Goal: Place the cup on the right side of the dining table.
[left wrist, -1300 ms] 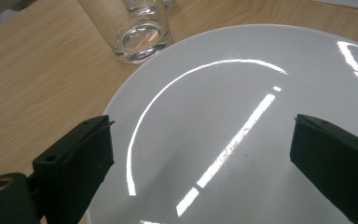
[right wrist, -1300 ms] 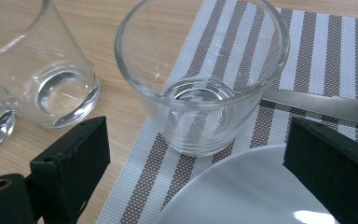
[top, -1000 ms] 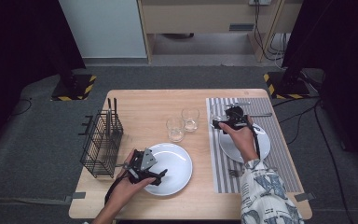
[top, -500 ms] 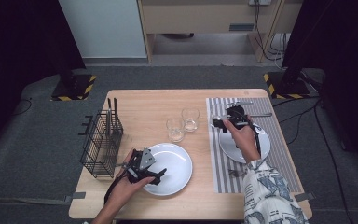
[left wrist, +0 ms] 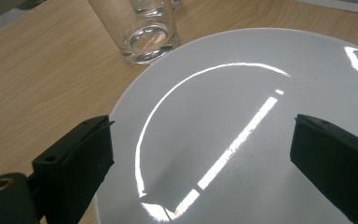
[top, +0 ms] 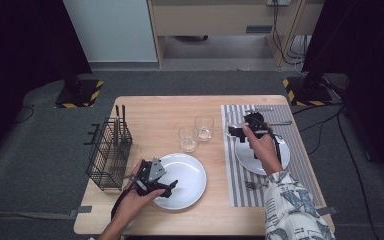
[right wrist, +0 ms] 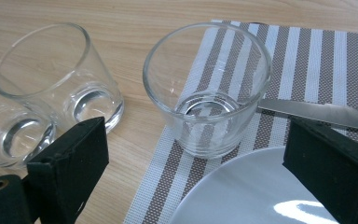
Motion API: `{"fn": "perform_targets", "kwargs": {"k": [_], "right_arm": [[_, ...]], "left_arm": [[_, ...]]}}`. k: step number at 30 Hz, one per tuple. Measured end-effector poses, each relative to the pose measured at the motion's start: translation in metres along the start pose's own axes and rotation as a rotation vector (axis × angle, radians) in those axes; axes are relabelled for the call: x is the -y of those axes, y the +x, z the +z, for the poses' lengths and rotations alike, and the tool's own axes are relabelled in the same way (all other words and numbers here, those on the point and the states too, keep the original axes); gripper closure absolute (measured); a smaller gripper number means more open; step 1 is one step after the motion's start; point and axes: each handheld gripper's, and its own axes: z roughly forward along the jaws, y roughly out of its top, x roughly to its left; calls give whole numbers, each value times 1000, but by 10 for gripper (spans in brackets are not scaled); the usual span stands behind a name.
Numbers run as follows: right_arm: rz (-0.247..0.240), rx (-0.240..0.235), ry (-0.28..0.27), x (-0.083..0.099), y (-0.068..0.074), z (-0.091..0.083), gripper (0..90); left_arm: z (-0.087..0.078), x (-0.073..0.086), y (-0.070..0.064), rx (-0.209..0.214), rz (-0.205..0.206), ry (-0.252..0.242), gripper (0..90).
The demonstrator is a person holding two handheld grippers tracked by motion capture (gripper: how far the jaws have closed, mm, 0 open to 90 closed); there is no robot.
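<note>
Left hand-held gripper jaws wide apart, right hand-held gripper likewise

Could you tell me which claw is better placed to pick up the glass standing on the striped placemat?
The right claw: its open jaws already face the glass on the placemat, close by. The left claw hangs over the other plate, far across the table.

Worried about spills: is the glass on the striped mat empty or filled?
Empty. The glass stands upright, and the mat's stripes show clearly through its base.
</note>
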Motion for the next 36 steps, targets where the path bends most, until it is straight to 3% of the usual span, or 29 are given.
{"fn": "perform_targets", "kwargs": {"k": [11,14,19,36], "right_arm": [[-48,0,-47,1,4,-14,68],[-50,-21,-46,3,7,-16,69],[-68,-13,-48,7,12,-19,69],[-154,-79,-76,22,51,-37,66]], "left_arm": [[0,1,2,-4,-5,-1,52],[0,1,1,-8,-1,3,52],[-1,1,1,-14,2,-5,52],[0,2,0,-13,8,3,52]]}}
